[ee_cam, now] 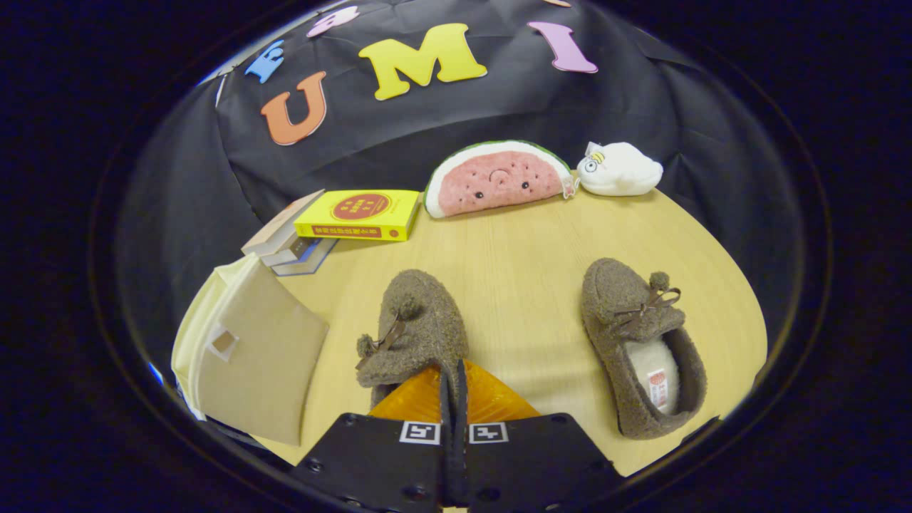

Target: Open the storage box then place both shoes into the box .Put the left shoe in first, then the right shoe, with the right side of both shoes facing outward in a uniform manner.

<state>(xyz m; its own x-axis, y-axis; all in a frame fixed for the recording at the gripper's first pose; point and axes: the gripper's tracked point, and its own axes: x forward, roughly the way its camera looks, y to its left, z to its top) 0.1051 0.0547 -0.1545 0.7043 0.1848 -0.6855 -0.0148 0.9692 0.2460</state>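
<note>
On the left side of the round wooden table [527,242] stands the storage box [249,356]. It is tan and made of cloth, and its flap hangs down over the front. Just behind the box is a small pile of books [292,246], and a yellow book [360,214] lies next to them.

In the middle is the left shoe [417,328], a fuzzy brown slipper with a little bow and pom-pom. Its toe points away toward the books and toys. The gripper [454,385] sits right at the back end of this shoe. Its two fingers are pressed close together, with only a very thin gap between them. The edge of the shoe seems to be pinched there, but it is hard to tell for sure.

Farther right lies the right shoe [645,349], well apart from the first one. Its white fluffy inside shows.

At the back of the table a watermelon toy [495,178] leans by the wall, and a white soft toy [618,169] lies just beside it.
</note>
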